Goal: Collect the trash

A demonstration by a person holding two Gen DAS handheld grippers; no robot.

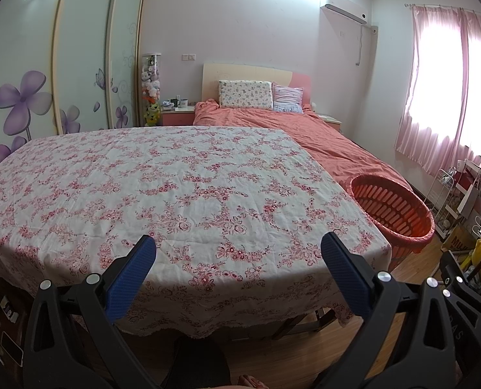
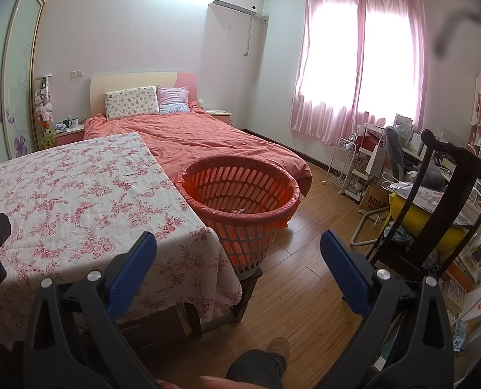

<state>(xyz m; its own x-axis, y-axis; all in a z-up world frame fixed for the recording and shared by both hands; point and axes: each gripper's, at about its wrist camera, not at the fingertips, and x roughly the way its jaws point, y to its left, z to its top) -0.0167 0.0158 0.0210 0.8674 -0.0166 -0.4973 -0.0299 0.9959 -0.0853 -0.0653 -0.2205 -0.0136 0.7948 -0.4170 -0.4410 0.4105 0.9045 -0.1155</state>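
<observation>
Left wrist view shows the left gripper [image 1: 238, 246] at the bottom of the frame, its blue-padded fingers [image 1: 133, 275] spread wide with nothing between them, held over the near edge of a table [image 1: 162, 188] covered by a white cloth with pink flowers. No trash is visible on the cloth. At the right middle of that frame, just beside the table's right edge, stands the orange slatted basket [image 1: 399, 214], only partly in sight. Behind the table, in the upper centre, lies a bed [image 1: 305, 129] with a salmon cover and two pillows.

Right wrist view has the right gripper [image 2: 238, 246] low in the frame, its fingers likewise spread apart and empty, above the table's right corner and the wooden floor [image 2: 305, 259]. The basket sits at the centre of this frame on a dark wooden stool [image 2: 250, 282], lined with a reddish bag; something small and shiny lies at its bottom, too unclear to name. A dark chair [image 2: 434, 201] stands at the right, and a person's knee [image 2: 256, 369] shows at the bottom edge
</observation>
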